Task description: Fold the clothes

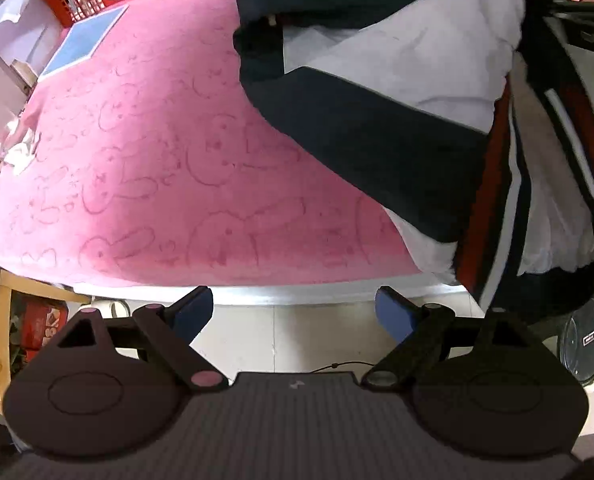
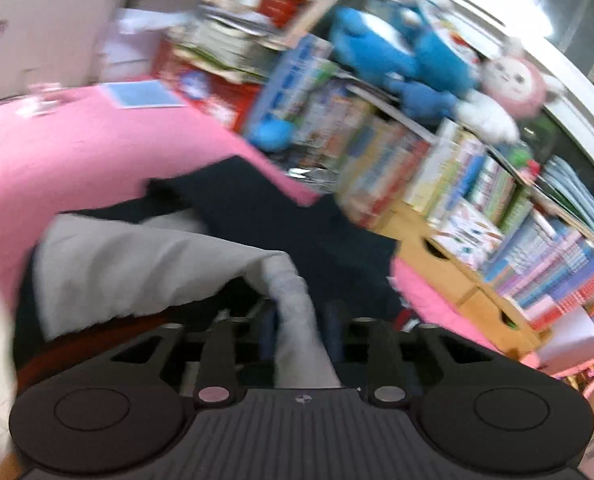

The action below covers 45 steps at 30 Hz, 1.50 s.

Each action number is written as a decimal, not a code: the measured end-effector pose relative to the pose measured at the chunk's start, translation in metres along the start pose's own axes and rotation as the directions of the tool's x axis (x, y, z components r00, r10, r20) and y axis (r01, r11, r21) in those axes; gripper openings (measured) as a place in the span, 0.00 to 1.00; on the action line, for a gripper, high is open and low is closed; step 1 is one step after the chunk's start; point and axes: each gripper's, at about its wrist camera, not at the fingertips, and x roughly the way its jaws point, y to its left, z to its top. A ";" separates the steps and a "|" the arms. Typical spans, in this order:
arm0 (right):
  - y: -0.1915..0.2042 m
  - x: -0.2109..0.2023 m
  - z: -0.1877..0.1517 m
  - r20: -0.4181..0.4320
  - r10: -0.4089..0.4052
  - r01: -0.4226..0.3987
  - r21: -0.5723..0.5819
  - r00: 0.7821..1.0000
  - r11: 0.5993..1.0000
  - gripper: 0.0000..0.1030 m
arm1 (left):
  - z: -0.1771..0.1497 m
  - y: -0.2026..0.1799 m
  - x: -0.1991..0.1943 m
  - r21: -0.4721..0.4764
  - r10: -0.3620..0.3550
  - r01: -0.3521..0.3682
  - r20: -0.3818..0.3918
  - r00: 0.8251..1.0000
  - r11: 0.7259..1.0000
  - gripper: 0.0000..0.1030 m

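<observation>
Left gripper [image 1: 293, 312] fingers stood wide apart, empty, at lower frame. Right gripper [image 2: 301, 328] fingers clamped the jacket [image 1: 377, 136], lifted over pink blanket [image 1: 137, 140], upper right.

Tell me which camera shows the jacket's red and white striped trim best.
The left wrist view: the jacket hangs lifted at the right, its red and white striped trim fairly sharp. The right wrist view is motion-blurred, showing mostly grey lining bunched between the right gripper fingers, with only a reddish edge.

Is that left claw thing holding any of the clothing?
No, the left gripper stands wide open with only floor between its fingers, and the jacket hangs off to one side.
</observation>
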 end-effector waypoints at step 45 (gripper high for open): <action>0.067 -0.014 -0.063 -0.268 0.100 -0.070 0.120 0.958 0.990 0.62 | 0.093 -0.128 0.007 0.311 -0.037 -0.017 0.169 0.985 0.950 0.87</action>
